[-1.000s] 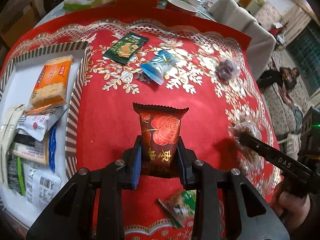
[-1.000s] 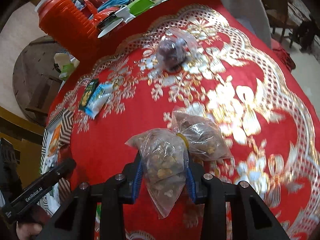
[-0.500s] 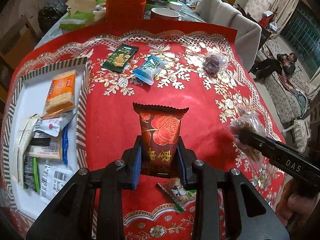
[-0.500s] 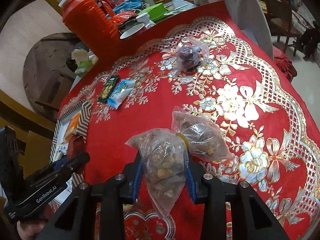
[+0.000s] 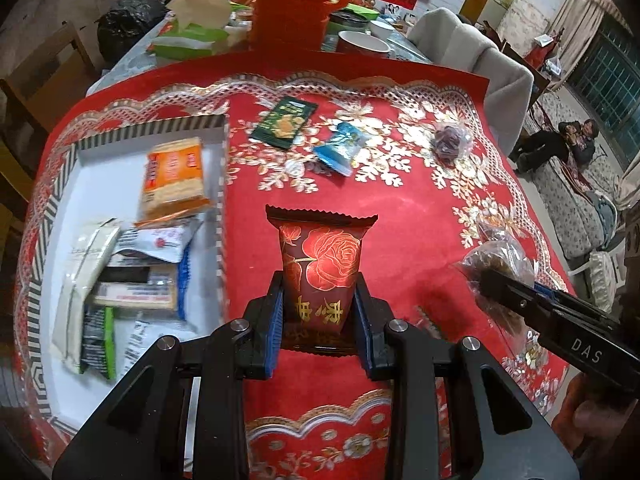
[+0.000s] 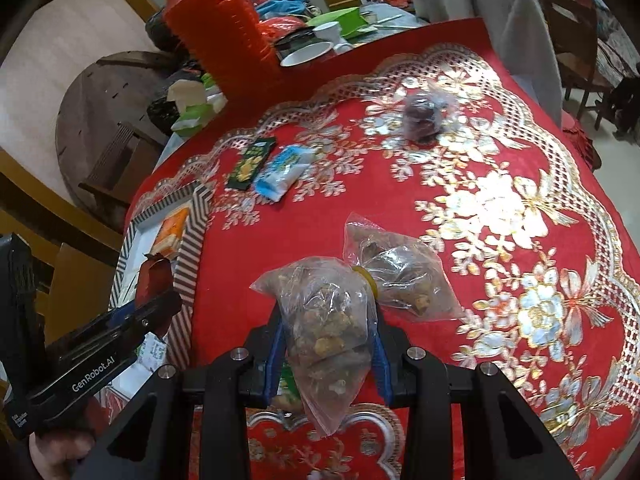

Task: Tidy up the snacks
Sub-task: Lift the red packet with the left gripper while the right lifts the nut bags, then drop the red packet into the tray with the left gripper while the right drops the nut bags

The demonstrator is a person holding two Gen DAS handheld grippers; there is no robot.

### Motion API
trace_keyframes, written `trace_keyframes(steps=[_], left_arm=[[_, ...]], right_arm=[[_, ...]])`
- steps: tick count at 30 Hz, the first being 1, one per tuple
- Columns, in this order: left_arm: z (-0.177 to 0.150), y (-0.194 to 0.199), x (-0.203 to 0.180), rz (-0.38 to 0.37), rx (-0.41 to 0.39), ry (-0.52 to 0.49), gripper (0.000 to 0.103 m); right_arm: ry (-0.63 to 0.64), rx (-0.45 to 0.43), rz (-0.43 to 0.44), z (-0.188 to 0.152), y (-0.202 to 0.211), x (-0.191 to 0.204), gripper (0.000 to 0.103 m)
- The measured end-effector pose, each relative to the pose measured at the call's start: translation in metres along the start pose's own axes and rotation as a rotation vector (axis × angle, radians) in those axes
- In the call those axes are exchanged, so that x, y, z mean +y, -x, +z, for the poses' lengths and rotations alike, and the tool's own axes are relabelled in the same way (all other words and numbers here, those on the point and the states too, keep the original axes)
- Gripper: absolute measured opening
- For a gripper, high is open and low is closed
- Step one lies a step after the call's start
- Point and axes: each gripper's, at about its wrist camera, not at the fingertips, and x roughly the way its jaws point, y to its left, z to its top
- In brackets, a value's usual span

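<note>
Crinkling glossy rose-printed packet point(image 5: 320, 264), seemingly foil

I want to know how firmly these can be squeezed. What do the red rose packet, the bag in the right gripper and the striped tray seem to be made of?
Red rose packet: glossy printed plastic or foil film, judging by its sheen and zigzag crimped end. Bag: thin clear plastic, wrinkled, with lumpy brown pieces showing through. Striped tray: probably printed cardboard, with flat, folded-looking walls and a matte white floor.
</note>
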Motion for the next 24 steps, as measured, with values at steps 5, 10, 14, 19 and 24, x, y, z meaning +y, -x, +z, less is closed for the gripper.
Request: trace_keyframes(steps=[5,10,14,19,24], left_arm=[[-0.003,0.009,0.029,0.01,-0.01,0.031,0.029],[-0.003,0.02,0.07,0.043,-0.032,0.09,0.029],[-0.004,0.03,0.111,0.1,-0.055,0.139,0.029],[-0.001,0.029,0.156,0.122,-0.046,0.149,0.029],[0.016,0.008,0.177,0.095,0.013,0.065,0.029]], right_arm=[[0.024,0.009,0.006,-0.003,-0.007,0.027,0.036],[0.068,0.02,0.023,-0.001,-0.017,0.065,0.036],[0.114,0.025,0.042,0.0,-0.026,0.099,0.036],[0.208,0.035,0.072,-0.001,-0.04,0.15,0.036],[0.332,0.083,0.151,-0.012,-0.055,0.2,0.036]])
